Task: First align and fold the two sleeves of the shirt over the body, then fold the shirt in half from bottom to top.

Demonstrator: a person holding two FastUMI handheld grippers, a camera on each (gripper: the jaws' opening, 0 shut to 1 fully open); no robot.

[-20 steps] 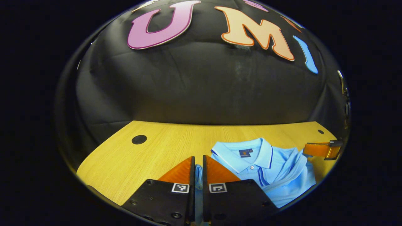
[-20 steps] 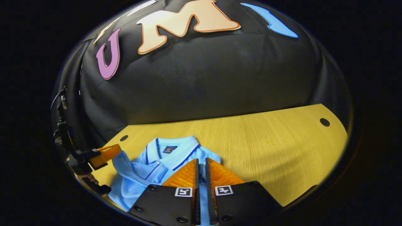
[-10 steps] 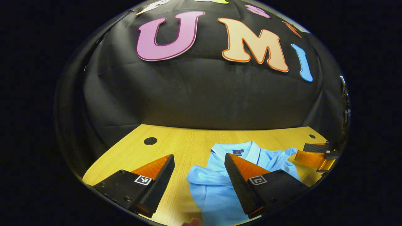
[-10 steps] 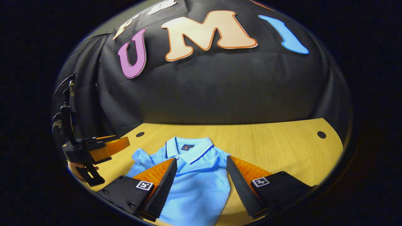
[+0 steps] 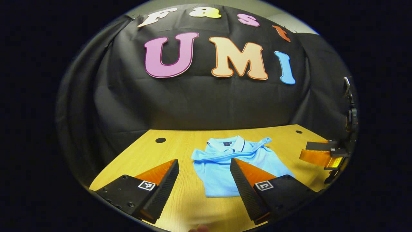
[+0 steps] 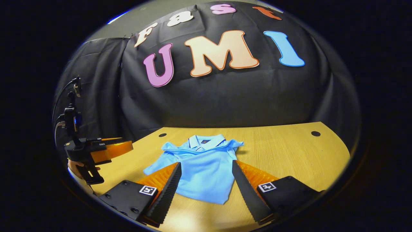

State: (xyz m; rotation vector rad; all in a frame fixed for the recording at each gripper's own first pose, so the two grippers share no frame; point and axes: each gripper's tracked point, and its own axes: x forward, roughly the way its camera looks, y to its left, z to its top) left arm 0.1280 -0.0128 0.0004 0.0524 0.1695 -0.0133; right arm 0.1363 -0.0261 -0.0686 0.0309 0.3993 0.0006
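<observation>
- The left gripper [image 5: 204, 183] hung over the near edge of the wooden table [image 5: 180, 151], its jaws spread wide and holding nothing.
- The right gripper [image 6: 206, 188] sat in the same pose, jaws just as wide, nothing between them, tips short of the cloth.
- The light blue polo shirt [image 5: 231, 162] lay folded on the table, collar toward the black cloth wall [image 5: 199, 100], sleeves tucked across the body in a compact rectangle.
- In the right gripper view the shirt [image 6: 201, 169] lay just beyond the fingers [image 6: 167, 190], with its near hem between them.
- The left gripper [image 6: 106, 151] showed there too, off to the side, with a hand [image 6: 77, 167] gripping its handle below.
- The right gripper [image 5: 318, 154] showed at the far edge of the left gripper view, level over the table.
- A small dark label [image 6: 203, 141] sat inside the collar; its writing was too small to read.
- Square black-and-white markers [image 5: 146, 185] sat on the gripper bodies.
</observation>
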